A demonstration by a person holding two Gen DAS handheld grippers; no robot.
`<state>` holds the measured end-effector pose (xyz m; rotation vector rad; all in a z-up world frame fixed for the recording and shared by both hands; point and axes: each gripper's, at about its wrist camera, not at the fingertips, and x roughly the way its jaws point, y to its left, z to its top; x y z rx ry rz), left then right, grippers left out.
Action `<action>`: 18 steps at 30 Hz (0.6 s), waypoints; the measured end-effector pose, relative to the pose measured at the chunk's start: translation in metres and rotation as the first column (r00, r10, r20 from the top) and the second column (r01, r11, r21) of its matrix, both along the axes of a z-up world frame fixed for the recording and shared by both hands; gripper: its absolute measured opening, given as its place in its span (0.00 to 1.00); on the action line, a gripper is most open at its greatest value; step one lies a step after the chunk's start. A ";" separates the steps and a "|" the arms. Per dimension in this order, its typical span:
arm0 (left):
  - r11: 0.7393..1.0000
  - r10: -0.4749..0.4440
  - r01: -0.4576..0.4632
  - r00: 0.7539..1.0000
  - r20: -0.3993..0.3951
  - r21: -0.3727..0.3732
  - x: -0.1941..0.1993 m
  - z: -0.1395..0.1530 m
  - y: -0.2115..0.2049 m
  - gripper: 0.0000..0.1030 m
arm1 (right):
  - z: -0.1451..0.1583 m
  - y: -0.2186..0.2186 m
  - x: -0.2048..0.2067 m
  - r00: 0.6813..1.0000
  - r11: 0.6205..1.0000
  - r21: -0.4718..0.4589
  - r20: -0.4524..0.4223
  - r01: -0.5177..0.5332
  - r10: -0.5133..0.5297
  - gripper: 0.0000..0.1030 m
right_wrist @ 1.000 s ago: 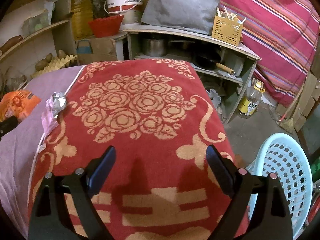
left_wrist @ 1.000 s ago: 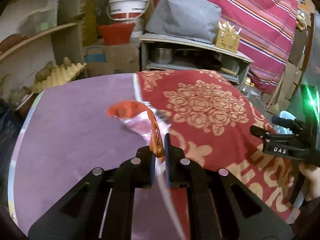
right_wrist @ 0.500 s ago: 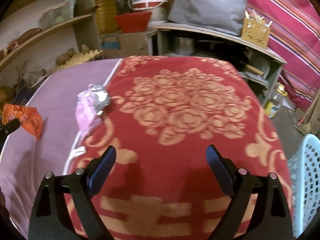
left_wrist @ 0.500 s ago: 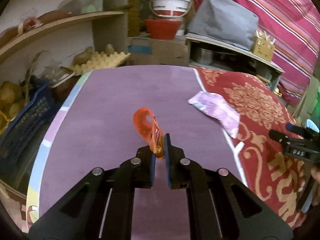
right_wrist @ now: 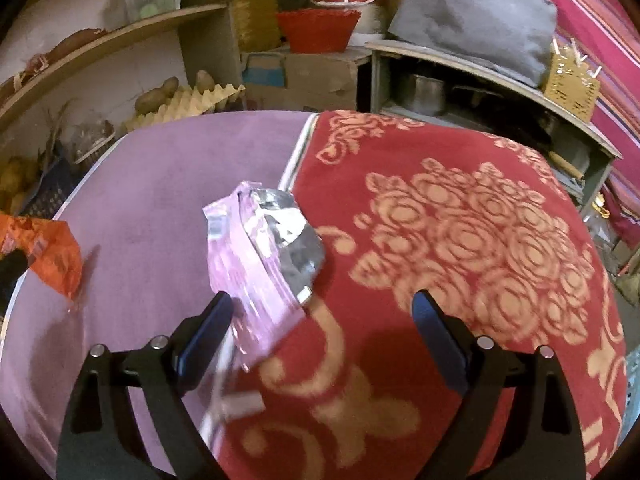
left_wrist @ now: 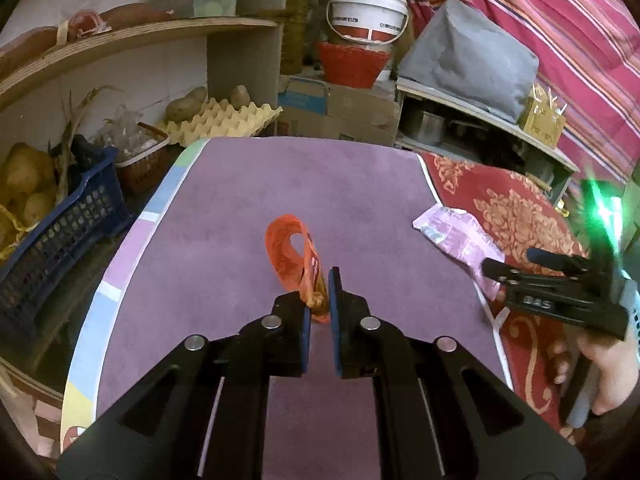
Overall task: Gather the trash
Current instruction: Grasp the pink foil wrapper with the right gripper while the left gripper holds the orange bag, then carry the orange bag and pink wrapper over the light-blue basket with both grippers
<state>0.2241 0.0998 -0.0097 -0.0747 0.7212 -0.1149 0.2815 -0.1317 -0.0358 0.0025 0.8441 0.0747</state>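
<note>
My left gripper [left_wrist: 319, 294] is shut on an orange snack wrapper [left_wrist: 292, 252] and holds it above the purple cloth [left_wrist: 224, 220]. The wrapper also shows at the left edge of the right wrist view [right_wrist: 48, 252]. A pink and silver foil wrapper [right_wrist: 264, 256] lies where the purple cloth meets the red floral cloth [right_wrist: 460, 232]; it also shows in the left wrist view [left_wrist: 456, 236]. My right gripper [right_wrist: 320, 324] is open and empty, low over the table, with its left finger [right_wrist: 208, 328] beside the pink wrapper's near end.
Shelves with potatoes, an egg tray [left_wrist: 224, 120] and a blue crate [left_wrist: 52, 232] stand along the left. A cardboard box, red basket [left_wrist: 352, 64] and white bucket [left_wrist: 368, 12] stand behind the table. A white laundry basket's rim [right_wrist: 632, 376] shows at the right edge.
My left gripper has carried the orange wrapper left, off the pink wrapper and over the purple cloth. My right gripper has moved left and closer to the pink wrapper.
</note>
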 end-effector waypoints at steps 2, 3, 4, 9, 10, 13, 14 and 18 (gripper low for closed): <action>1.000 -0.001 0.001 1.000 0.004 0.006 0.000 0.001 -0.001 0.06 | -0.002 0.006 0.007 1.000 1.000 -0.011 -0.012 -0.015 0.015 0.85; 1.000 -0.002 0.002 1.000 0.006 0.008 0.000 0.002 -0.002 0.06 | -0.003 0.008 0.008 1.000 1.000 -0.013 -0.018 -0.020 0.020 0.83; 1.000 -0.003 0.003 1.000 0.006 0.007 0.000 0.002 -0.002 0.06 | -0.005 0.011 0.010 0.999 0.999 -0.010 -0.030 -0.031 0.031 0.74; 1.000 -0.006 0.006 1.000 0.013 0.004 -0.001 0.006 -0.007 0.06 | -0.002 0.015 0.006 0.997 0.997 0.010 -0.013 -0.071 0.071 0.30; 1.000 -0.007 0.007 1.000 0.013 0.000 -0.001 0.007 -0.008 0.06 | 0.001 0.013 0.003 0.997 0.997 0.006 0.002 -0.072 0.072 0.22; 1.000 -0.016 0.016 1.000 0.019 -0.003 -0.002 0.011 -0.014 0.06 | 0.009 0.005 -0.007 0.996 0.996 0.005 0.021 -0.086 0.086 0.16; 1.000 -0.020 0.020 1.000 0.023 -0.001 -0.003 0.013 -0.017 0.06 | 0.011 0.001 -0.011 0.996 0.996 -0.002 0.027 -0.085 0.085 0.15; 0.999 -0.039 0.039 0.998 0.040 -0.001 -0.007 0.021 -0.029 0.06 | 0.021 -0.029 -0.033 0.997 0.999 0.008 0.056 -0.053 0.052 0.15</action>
